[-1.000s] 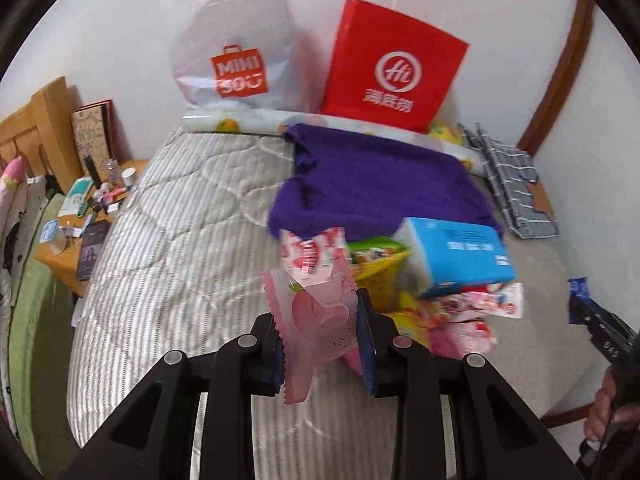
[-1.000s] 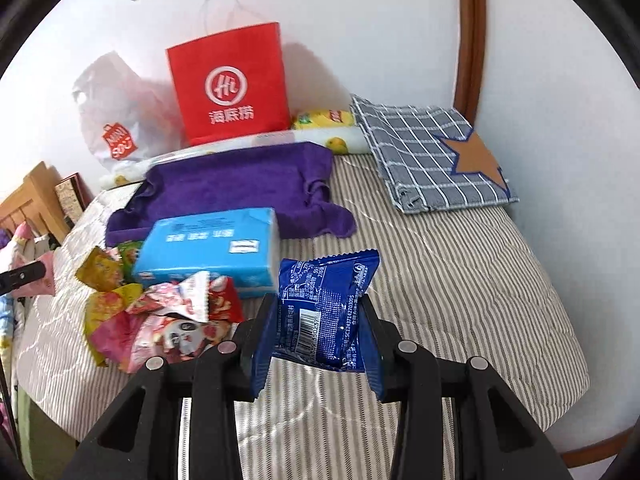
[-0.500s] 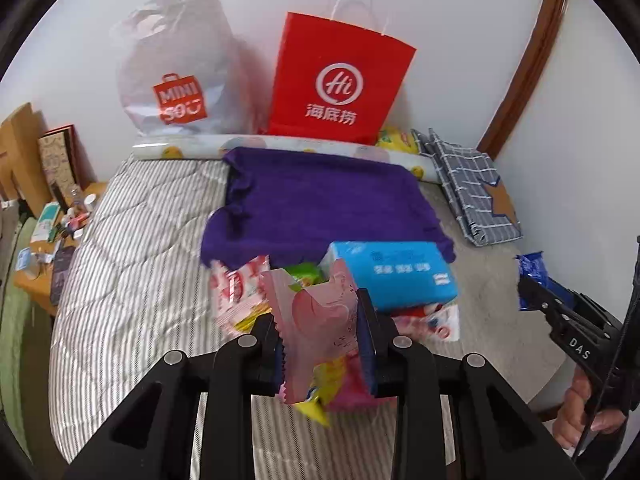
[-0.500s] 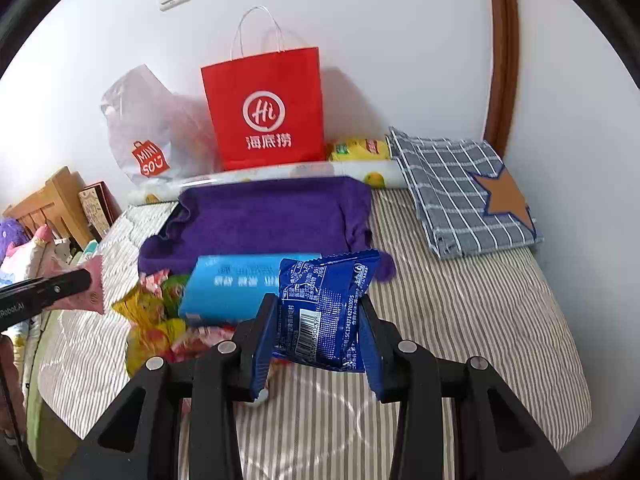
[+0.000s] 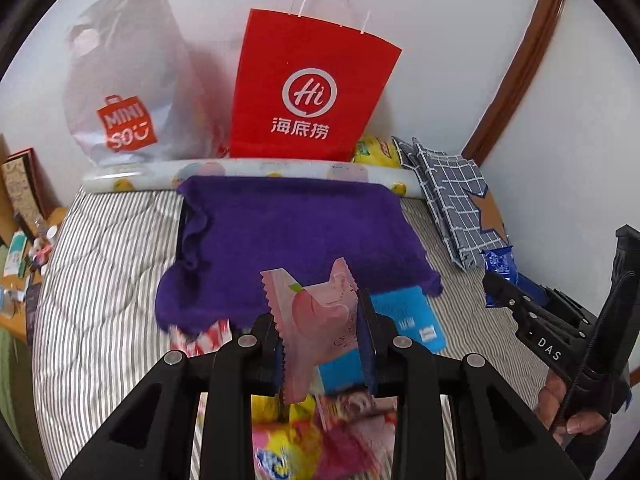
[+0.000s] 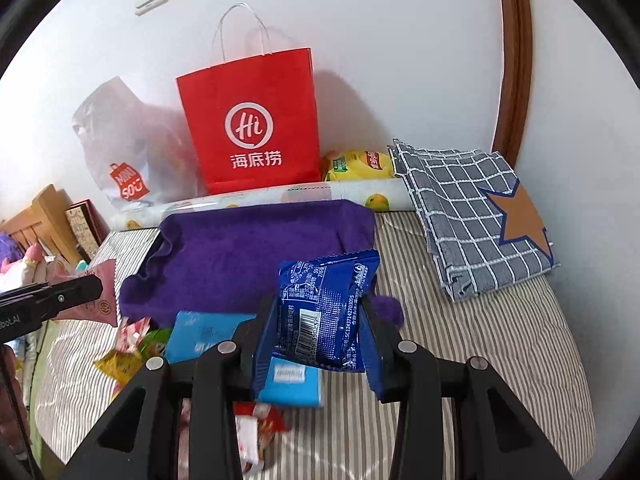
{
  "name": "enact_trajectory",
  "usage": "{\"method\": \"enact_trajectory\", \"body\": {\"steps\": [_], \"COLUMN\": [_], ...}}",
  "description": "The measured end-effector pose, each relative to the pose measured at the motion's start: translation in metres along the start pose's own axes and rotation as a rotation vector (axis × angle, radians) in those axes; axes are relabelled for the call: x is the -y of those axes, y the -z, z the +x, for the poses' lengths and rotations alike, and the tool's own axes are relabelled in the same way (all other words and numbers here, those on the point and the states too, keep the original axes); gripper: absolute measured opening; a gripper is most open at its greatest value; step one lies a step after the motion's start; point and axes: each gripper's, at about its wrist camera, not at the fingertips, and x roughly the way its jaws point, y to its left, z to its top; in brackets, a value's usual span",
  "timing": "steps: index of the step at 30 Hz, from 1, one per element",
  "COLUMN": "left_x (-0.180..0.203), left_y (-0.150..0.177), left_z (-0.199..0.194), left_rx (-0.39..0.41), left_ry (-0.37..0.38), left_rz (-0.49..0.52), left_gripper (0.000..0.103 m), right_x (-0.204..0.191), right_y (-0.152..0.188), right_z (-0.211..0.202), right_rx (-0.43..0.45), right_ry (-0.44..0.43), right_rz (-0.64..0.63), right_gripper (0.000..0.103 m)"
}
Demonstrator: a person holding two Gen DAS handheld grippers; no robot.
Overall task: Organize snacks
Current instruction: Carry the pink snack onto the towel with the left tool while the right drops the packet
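Observation:
My left gripper is shut on a pink snack packet, held above the near end of the purple towel. The same pink packet shows at the left of the right wrist view. My right gripper is shut on a blue snack packet; the blue packet also appears at the right of the left wrist view. Below both lies a pile of loose snack packets beside a blue tissue pack. A red paper bag and a grey plastic bag stand against the wall.
A striped bed cover carries everything. A rolled printed mat lies behind the towel, a folded checked cloth at the right, a yellow chip bag by the wall. A cluttered wooden nightstand is at left.
Both grippers moved up and forward toward the bags with their packets still held. The bags and towel look larger; the snack pile and tissue pack slid down beneath the fingers.

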Motion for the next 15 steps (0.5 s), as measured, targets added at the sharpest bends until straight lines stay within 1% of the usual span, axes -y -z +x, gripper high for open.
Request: {"method": "enact_trajectory", "body": {"steps": [7,10,15], "left_x": [-0.012,-0.018,-0.029], "left_y": [-0.029,-0.041,-0.059], "left_z": [0.027,0.039,0.059], "left_rx": [-0.006,-0.009,-0.012], "left_ry": [0.001,-0.009,-0.032], "left_rz": [0.010,0.017,0.019], "left_gripper": [0.029,0.029,0.029], "right_x": [0.004,0.006,0.008], "right_y": [-0.023,-0.033,-0.044], "right_z": [0.036,0.052,0.080], "right_rx": [-0.002,0.005,-0.008], "right_ry": [0.002,-0.004,-0.006], "right_rz": [0.000,-0.004,-0.011], "right_gripper": [0.037,0.037,0.037]}}
